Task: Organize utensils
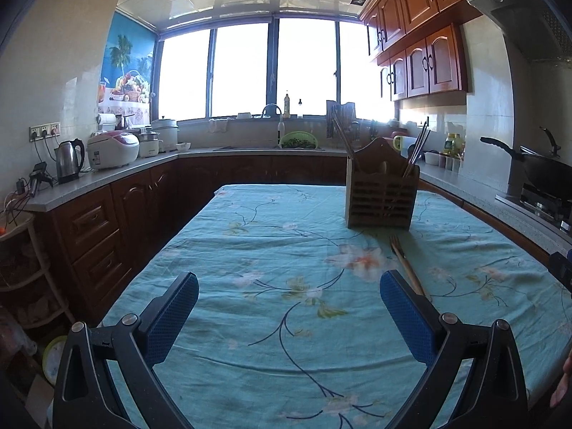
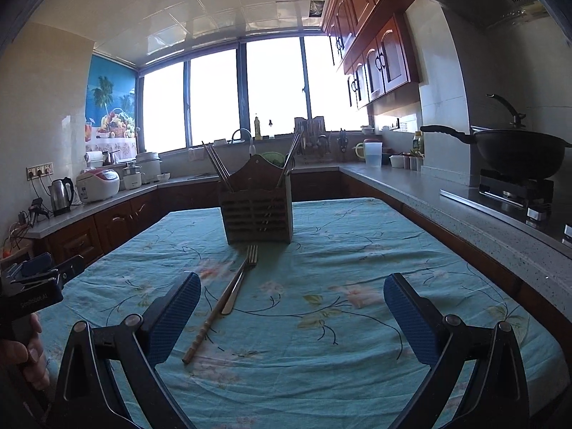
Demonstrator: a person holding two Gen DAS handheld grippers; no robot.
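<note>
two loose utensils lie on the teal floral tablecloth (image 2: 357, 257) — a metal fork (image 2: 242, 277) with tines toward the holder, and a single wooden chopstick (image 2: 211, 318) lying alongside it, the two crossing near the fork handle; the wooden utensil holder (image 2: 256, 207) stands upright just beyond them, slatted front, peaked back panel, chopsticks (image 2: 218, 168) leaning out of its left and right compartments; from the left wrist view the holder (image 1: 380, 196) sits right of centre with the fork (image 1: 396, 246) near its base; right gripper (image 2: 291, 314) wide apart, holding nothing, fork and chopstick close to its left finger; left gripper (image 1: 289, 311) also wide, holding nothing, over bare cloth; cloth is wrinkled, open room on both sides of the holder; table's far edge lies close behind the holder, right edge runs beside the counter (image 2: 464, 214) with the wok (image 2: 518, 153); small print on the left gripper body in the right view, too blurred to read
</note>
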